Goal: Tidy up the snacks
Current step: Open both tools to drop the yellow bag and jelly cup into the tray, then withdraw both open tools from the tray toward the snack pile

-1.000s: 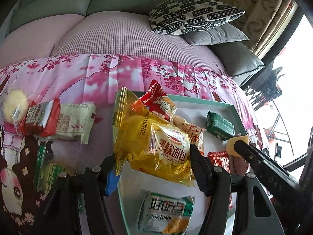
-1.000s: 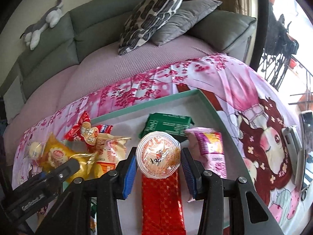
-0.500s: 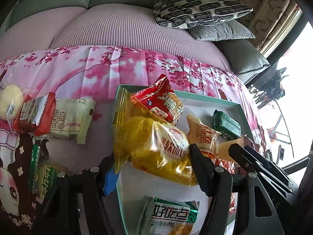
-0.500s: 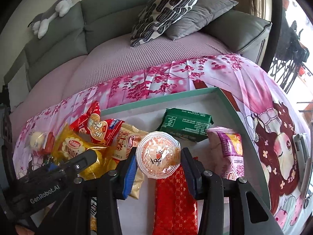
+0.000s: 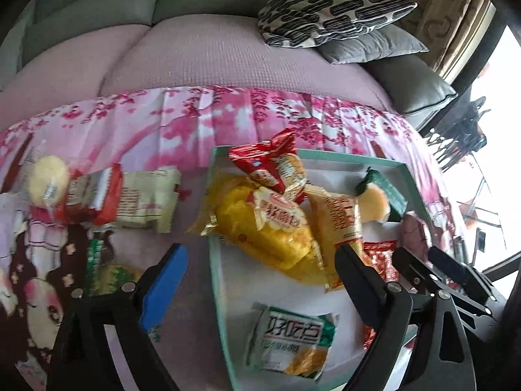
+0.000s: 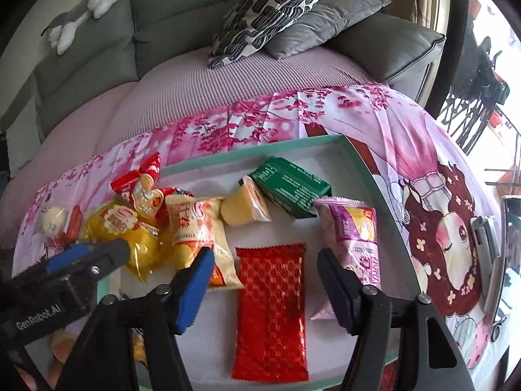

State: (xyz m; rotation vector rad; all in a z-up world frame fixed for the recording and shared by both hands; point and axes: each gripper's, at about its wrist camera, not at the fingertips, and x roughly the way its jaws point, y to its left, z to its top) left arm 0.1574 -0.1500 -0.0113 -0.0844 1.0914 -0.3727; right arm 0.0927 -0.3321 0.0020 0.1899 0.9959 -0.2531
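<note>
On the left of the cloth-covered surface [image 5: 195, 123], a few snacks [image 5: 97, 195] lie outside the tray [image 5: 351, 158]. The left tool [image 5: 260, 277] tilts steeply down, jaws opening with nothing pressed between them; the yellow bread bag [image 5: 260, 228] overhangs the tray's left rim, so it could slide out. To its right, the right tool [image 6: 263, 280] tilts down alike, jaws opening, empty, over the red packet [image 6: 270, 309]. The jelly cup [image 6: 244, 208] lies tipped on its side and may roll against the green box [image 6: 293, 189].
</note>
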